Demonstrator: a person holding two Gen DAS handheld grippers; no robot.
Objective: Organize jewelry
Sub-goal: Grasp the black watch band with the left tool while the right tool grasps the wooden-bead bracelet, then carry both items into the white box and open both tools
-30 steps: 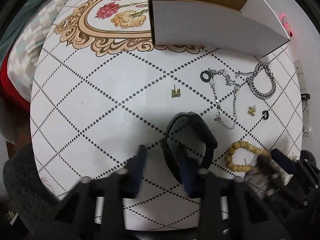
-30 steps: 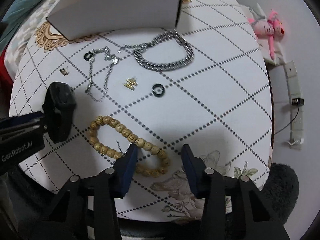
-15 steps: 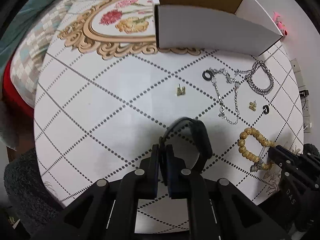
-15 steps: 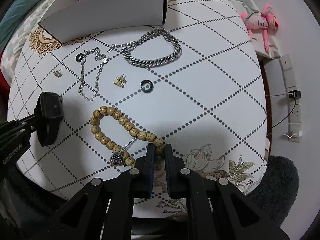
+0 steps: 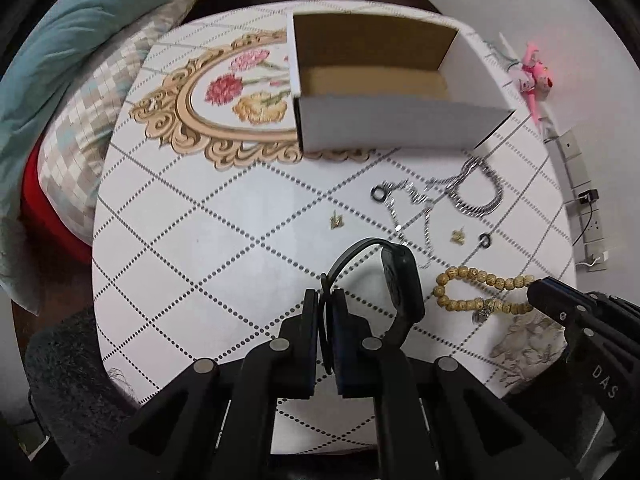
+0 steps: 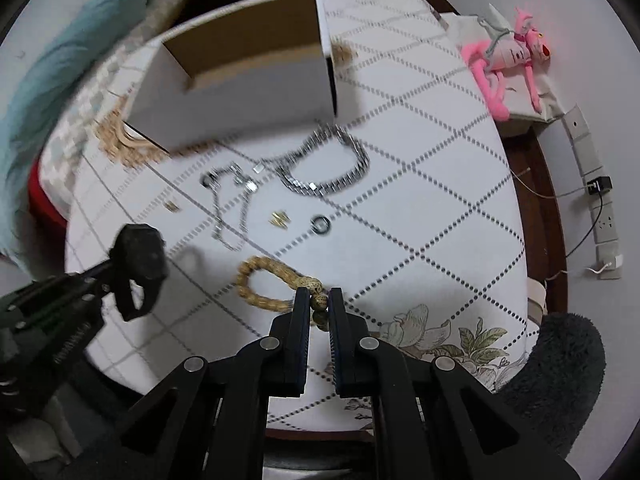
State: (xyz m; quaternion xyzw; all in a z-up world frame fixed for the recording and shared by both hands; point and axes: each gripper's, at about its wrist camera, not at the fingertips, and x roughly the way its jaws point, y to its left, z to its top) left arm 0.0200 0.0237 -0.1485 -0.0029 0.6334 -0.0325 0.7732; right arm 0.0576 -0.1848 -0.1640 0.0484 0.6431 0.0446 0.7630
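Note:
My left gripper (image 5: 326, 300) is shut on the strap of a black smartwatch (image 5: 400, 280) and holds it above the table; the watch also shows in the right wrist view (image 6: 138, 258). My right gripper (image 6: 319, 300) is shut on a wooden bead bracelet (image 6: 264, 280), lifted at one end; it shows in the left wrist view too (image 5: 476, 292). An open white cardboard box (image 5: 384, 128) stands at the back. A heavy silver chain bracelet (image 6: 324, 168), a thin silver chain (image 6: 230, 204), two gold earrings (image 6: 280, 219) (image 6: 173, 206) and two black rings (image 6: 321, 225) (image 5: 378, 194) lie on the table.
The round table (image 6: 440, 220) has a white dotted-diamond cloth with floral print. A pink plush toy (image 6: 508, 60) and a power strip (image 6: 604, 220) lie on the floor to the right. A bed with teal and checked bedding (image 5: 60, 100) is to the left.
Both grippers closed from open: the left on the watch strap, the right on the bead bracelet. Both have since risen, lifting the watch and one end of the bracelet off the table.

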